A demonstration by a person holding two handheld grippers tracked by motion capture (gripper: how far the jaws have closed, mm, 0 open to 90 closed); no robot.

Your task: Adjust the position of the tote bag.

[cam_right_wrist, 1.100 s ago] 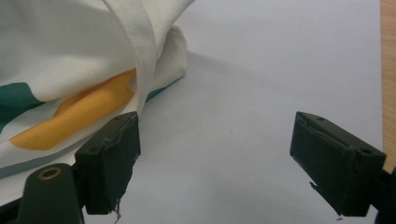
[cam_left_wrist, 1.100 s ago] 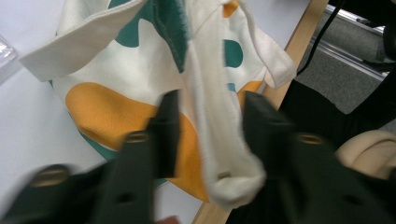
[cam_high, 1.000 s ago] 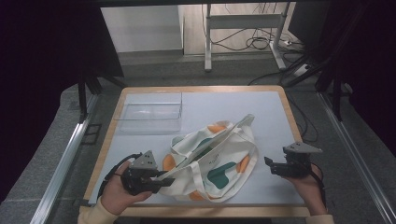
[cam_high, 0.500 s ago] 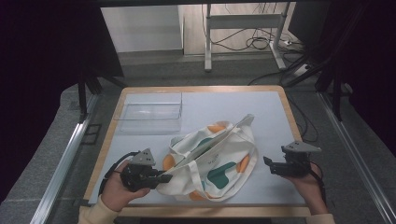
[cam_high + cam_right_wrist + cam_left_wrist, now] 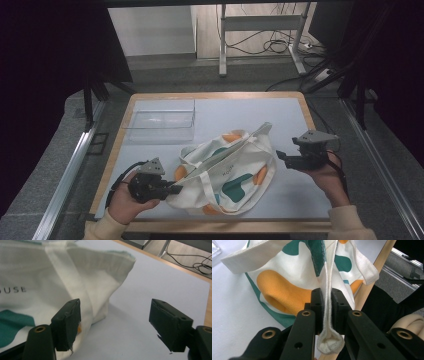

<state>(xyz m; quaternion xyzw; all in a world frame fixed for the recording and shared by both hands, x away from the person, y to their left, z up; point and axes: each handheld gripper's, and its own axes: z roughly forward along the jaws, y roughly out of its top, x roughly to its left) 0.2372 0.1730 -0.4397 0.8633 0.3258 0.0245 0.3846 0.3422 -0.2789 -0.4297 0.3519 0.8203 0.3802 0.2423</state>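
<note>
A cream tote bag (image 5: 225, 175) with orange and green patches lies crumpled on the white mat (image 5: 250, 110), one strap stretched toward the back right. My left gripper (image 5: 176, 189) is at the bag's front left; its jaws have just been closing. In the left gripper view it (image 5: 327, 302) is shut on a folded cream hem of the bag (image 5: 287, 270). My right gripper (image 5: 279, 156) hovers just right of the bag. Its jaws have just been closing a little but stand wide apart (image 5: 115, 322) with nothing between them, the bag's corner (image 5: 37, 277) beside the left jaw.
A clear plastic box (image 5: 161, 120) stands at the back left of the mat. A wooden rim (image 5: 215, 95) frames the table. Bare mat lies behind and to the right of the bag. Metal rails run along both sides, and cables lie on the floor beyond.
My right gripper has risen and shifted slightly toward the bag. The left gripper has tightened on the bag's hem and barely moved.
</note>
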